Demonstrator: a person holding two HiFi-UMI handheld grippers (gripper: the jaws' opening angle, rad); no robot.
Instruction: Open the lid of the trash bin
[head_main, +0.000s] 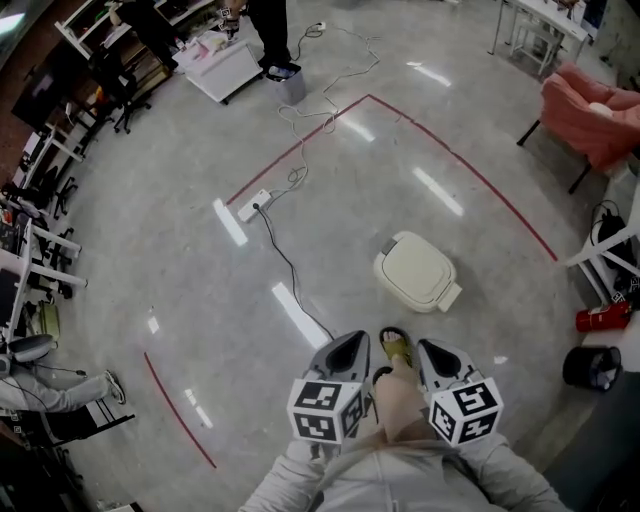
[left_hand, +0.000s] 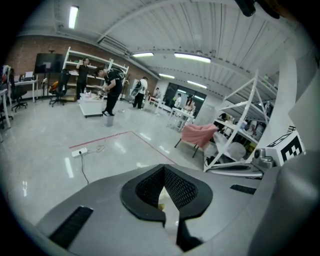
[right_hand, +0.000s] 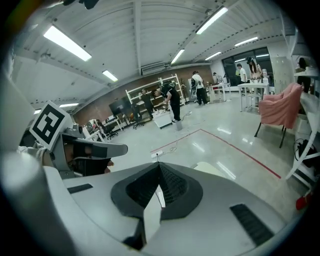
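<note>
Here, the cream trash bin (head_main: 415, 272) stands on the polished grey floor (head_main: 180, 300), ahead of the person and slightly to the right, inside the corner marked by a red tape line (head_main: 450, 160). Its lid (head_main: 405, 260) lies flat and closed. Both tools are held low and close to the body, well short of the bin and touching nothing. The left tool (head_main: 350, 345) has its jaws brought together at the tip, with nothing between them; its own view shows the ribbed pads meeting at a point (left_hand: 164, 167). The right tool (head_main: 432, 350) is the same, with its jaws pressed together and empty (right_hand: 159, 165), and the bin shows pale just beyond its tip (right_hand: 212, 169). Between the two tools the person's foot (head_main: 396, 347) shows in a yellow sandal. A white power strip (head_main: 253, 205) with its cable lies to the left of the bin, well apart from it. A pink chair (head_main: 595, 115) stands at the far right.
</note>
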